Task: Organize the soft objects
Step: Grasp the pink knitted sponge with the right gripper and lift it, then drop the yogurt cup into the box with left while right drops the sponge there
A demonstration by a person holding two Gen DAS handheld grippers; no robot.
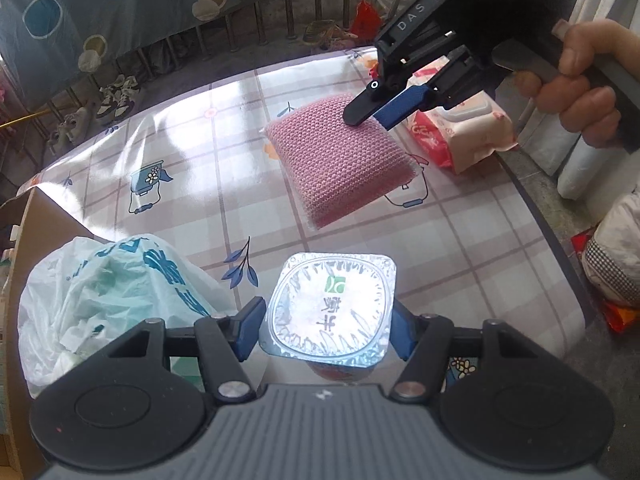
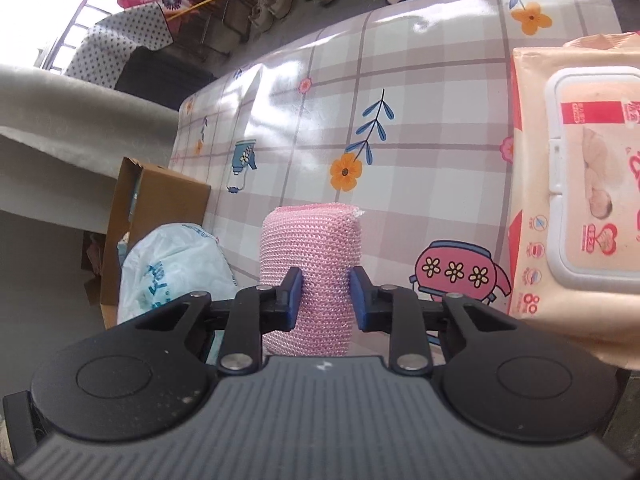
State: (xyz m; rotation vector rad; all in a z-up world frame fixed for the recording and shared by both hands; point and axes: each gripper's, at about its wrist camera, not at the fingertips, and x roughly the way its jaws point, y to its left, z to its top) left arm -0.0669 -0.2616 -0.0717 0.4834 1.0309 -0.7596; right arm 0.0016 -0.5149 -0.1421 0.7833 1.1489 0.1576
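Low in the left wrist view, the left gripper is clamped on a foil-lidded yogurt cup, its blue pads pressing the cup's two sides just under the silver lid. To the left of the cup a crumpled white and teal plastic bag lies against a cardboard box at the frame's left edge. Across the middle spreads the checked tablecloth, printed with flowers and teapots.

Toward the upper right of that view, the right gripper pinches the upper end of a pink knitted scouring sponge; the sponge slants down from the fingers, its lower end toward the frame's centre. A hand wraps the gripper's handle at the right edge. Behind the fingers sits a pack of wet wipes, peach with red print.

Seen from the right wrist view, the right gripper squeezes the sponge between both blue pads, the pink block standing upright in the centre of the frame. The wipes pack fills the right side, its white flip lid facing the camera. At lower left are the plastic bag and the open cardboard box.
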